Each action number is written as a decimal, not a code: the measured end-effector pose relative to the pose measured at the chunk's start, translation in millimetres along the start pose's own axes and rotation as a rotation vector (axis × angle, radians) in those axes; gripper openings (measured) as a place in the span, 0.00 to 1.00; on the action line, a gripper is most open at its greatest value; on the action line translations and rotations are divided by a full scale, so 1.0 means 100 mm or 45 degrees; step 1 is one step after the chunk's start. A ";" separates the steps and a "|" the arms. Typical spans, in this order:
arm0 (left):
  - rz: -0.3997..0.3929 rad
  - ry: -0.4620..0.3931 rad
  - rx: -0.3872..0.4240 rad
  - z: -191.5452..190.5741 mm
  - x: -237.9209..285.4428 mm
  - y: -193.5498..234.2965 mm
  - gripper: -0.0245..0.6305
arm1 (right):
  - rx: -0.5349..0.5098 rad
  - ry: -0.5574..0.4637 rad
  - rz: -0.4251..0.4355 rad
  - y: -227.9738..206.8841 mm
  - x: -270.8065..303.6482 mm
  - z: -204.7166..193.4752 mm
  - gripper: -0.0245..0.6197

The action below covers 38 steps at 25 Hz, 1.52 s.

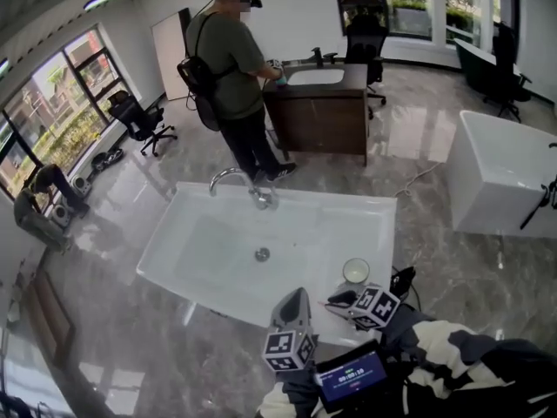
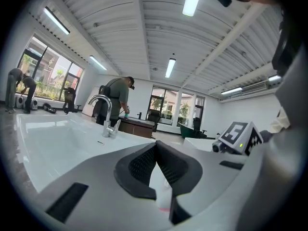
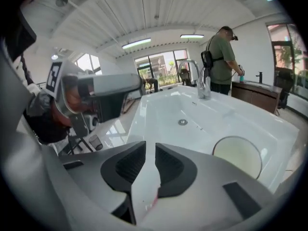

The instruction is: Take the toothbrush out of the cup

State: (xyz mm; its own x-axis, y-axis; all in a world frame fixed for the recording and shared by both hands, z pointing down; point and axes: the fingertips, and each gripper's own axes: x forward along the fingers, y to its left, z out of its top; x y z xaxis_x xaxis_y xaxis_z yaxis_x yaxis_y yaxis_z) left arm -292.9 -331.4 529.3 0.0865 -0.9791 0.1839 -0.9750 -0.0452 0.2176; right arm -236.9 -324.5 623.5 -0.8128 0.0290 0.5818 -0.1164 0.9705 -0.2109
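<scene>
The white cup [image 1: 355, 271] stands upright on the sink's front right rim and looks empty; in the right gripper view the cup [image 3: 237, 156] sits just right of my jaws. My right gripper [image 1: 341, 300] hovers over the rim left of the cup, and its jaws [image 3: 149, 148] stand slightly apart with nothing pressed between the pads. A thin red streak [image 1: 333, 304] lies at its tips; I cannot tell if it is the toothbrush. My left gripper [image 1: 296, 294] is over the sink's front edge, its jaw tips [image 2: 155, 145] touching, with nothing visible between them.
The white sink [image 1: 174, 242] has a chrome faucet [image 1: 237, 181] at the back and a drain [image 1: 262, 254]. A person [image 1: 233, 77] stands at a wooden vanity [image 1: 318, 116] behind. A white bathtub [image 1: 500, 177] stands at right.
</scene>
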 end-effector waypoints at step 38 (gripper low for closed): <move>-0.094 -0.068 0.275 0.64 0.56 -0.59 0.04 | -0.068 -0.464 -0.607 -0.73 -1.46 1.08 0.03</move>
State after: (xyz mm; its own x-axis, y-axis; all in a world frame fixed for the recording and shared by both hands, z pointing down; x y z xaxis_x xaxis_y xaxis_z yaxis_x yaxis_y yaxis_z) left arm -243.2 -395.9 465.3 0.1538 -0.9804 0.1232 -0.9881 -0.1529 0.0171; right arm -171.6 -425.1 469.4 -0.8224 -0.4871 0.2939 -0.4951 0.8673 0.0519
